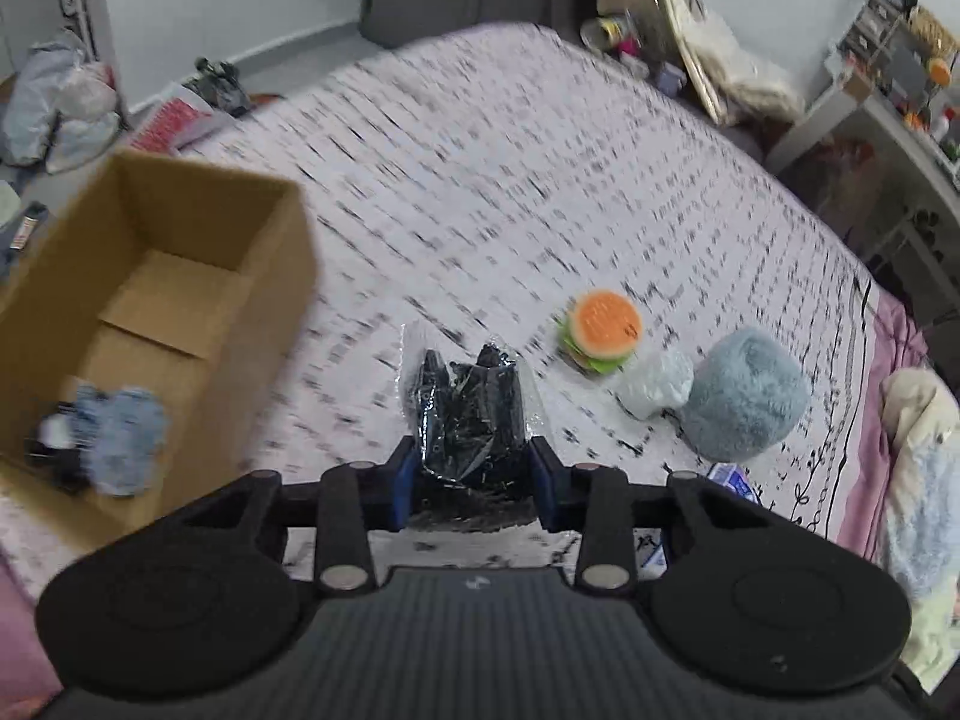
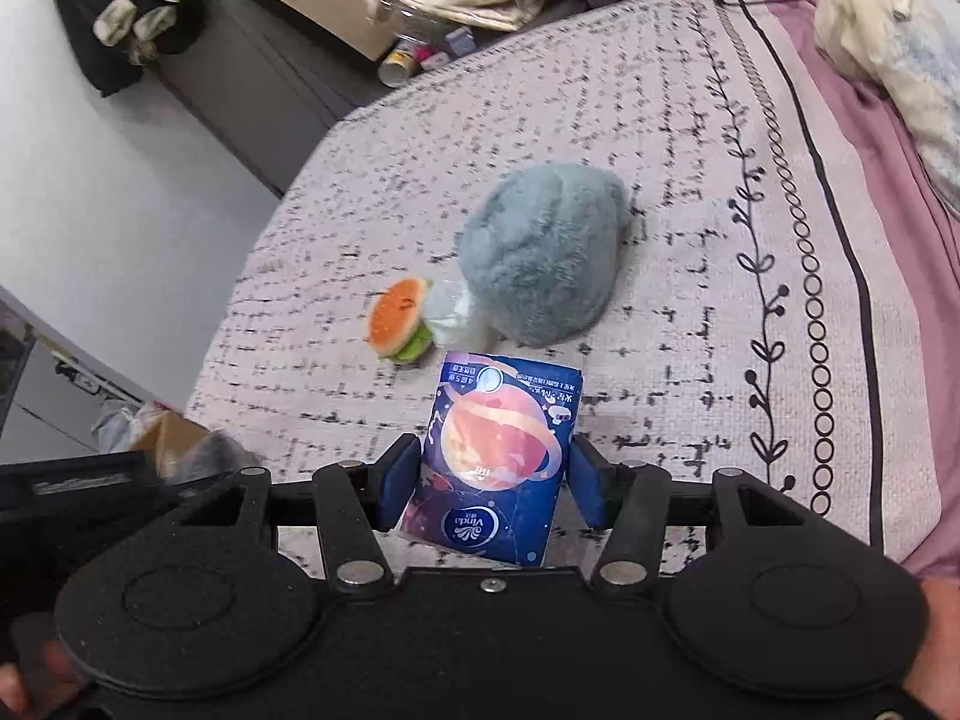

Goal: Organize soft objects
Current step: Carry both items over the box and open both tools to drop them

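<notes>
Both grippers are loaded, so the step in hand looks like the carry from bedspread to box. The left gripper (image 1: 474, 474) has its blue pads closed on a crinkly clear plastic bag of black items (image 1: 471, 414), which bulges up between the jaws above the patterned white bedspread (image 1: 510, 168). The right gripper (image 2: 492, 480) holds a dark blue tissue pack printed with a pink planet (image 2: 498, 456) — its pads sit against the pack's two sides, the jaws at a middling width.

In the left wrist view the open brown cardboard box (image 1: 264, 252) stands to the left of the held bag, at the near-left edge of the bed, and a pale blue fuzzy item (image 1: 123, 438) already lies in its near corner. To the right and a little farther off, three things rest on the bedspread: a small plush hamburger with an orange bun (image 1: 600, 330), a crumpled white plastic bag (image 1: 654, 381) touching it, and a round grey-blue fluffy plush (image 1: 744, 393) just beside that bag.

The next move probably calls for swinging the left gripper leftward over the box's rim and opening only once the bag is above the box floor. The slippery plastic could slide out of the grip on the way. The tissue pack would follow the same path, and the two grippers need to stay clear of each other at the box.
</notes>
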A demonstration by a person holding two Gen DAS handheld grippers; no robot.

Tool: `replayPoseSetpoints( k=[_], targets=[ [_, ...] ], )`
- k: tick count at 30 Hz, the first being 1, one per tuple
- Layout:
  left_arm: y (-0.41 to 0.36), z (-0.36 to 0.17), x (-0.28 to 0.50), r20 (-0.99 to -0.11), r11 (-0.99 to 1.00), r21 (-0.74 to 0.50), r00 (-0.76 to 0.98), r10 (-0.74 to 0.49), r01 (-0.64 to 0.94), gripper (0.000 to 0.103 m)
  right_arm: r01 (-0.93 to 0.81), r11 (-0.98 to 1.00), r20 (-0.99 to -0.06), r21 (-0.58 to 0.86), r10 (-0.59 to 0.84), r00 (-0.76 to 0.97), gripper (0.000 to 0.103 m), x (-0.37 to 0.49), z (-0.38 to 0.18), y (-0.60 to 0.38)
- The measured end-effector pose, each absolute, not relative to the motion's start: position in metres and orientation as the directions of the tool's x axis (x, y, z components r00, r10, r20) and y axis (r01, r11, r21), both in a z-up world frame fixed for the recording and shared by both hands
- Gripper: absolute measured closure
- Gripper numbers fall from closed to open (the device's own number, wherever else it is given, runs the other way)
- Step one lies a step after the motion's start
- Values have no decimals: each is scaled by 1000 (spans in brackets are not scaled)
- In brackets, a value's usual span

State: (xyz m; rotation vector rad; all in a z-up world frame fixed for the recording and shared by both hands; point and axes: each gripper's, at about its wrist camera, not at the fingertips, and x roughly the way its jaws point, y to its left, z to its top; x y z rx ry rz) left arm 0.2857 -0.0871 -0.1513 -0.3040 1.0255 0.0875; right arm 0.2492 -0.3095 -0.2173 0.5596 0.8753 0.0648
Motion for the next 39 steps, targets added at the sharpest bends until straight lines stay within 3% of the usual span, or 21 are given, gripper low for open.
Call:
replayPoseSetpoints(
  k=[12,24,39],
  targets=[
    [-19,-86,228,-776,942,-235,630,-34,-238,66,1,891,-630,453,320,708,51,235,-175,-271],
    [40,-66,194,-751,918,-266,661,-6,-294,66,-207,892,-574,402,422,702,51,226,-129,-207],
    [104,-65,185,-734,874,-307,678,35,-377,66,-304,864,-547,400,492,677,51,233,-105,-143]
  ],
)
